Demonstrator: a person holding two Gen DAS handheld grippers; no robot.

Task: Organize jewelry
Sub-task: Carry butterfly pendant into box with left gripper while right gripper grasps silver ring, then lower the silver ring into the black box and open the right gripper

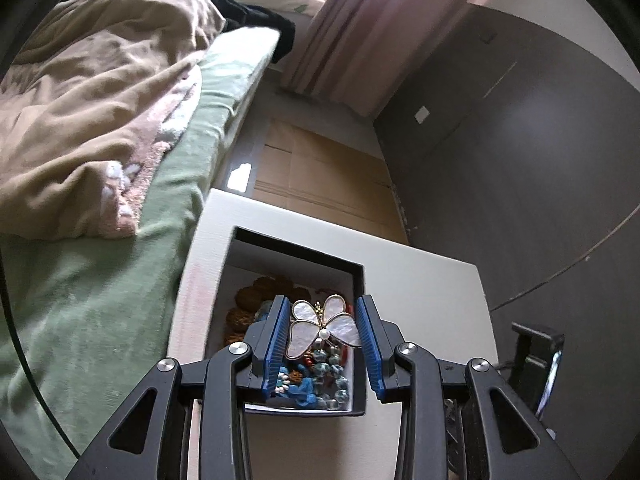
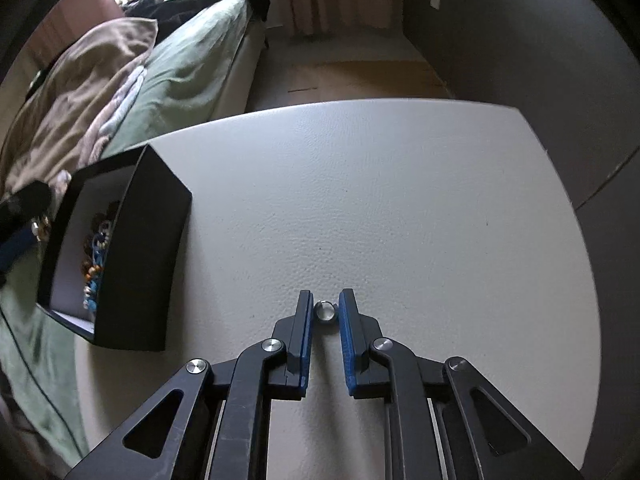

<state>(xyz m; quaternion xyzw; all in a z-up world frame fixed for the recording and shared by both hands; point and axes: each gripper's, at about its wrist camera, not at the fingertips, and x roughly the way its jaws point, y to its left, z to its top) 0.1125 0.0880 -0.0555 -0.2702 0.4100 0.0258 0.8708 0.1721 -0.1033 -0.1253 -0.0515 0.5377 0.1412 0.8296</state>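
Low in the frame, the left gripper (image 1: pixel 323 330) clamps a pearly butterfly brooch (image 1: pixel 323 330) above the black, white-lined jewelry box (image 1: pixel 356 276); the right gripper's (image 2: pixel 325 311) narrow jaws pinch a small silver ring (image 2: pixel 325 311).

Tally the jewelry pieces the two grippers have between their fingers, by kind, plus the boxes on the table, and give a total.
Butterfly brooch, pearly white, between the left gripper pads above the box: 1
Silver ring, on the table between the right gripper pads: 1
Black box holding mixed beaded pieces too tangled to count: 1
Total: 3
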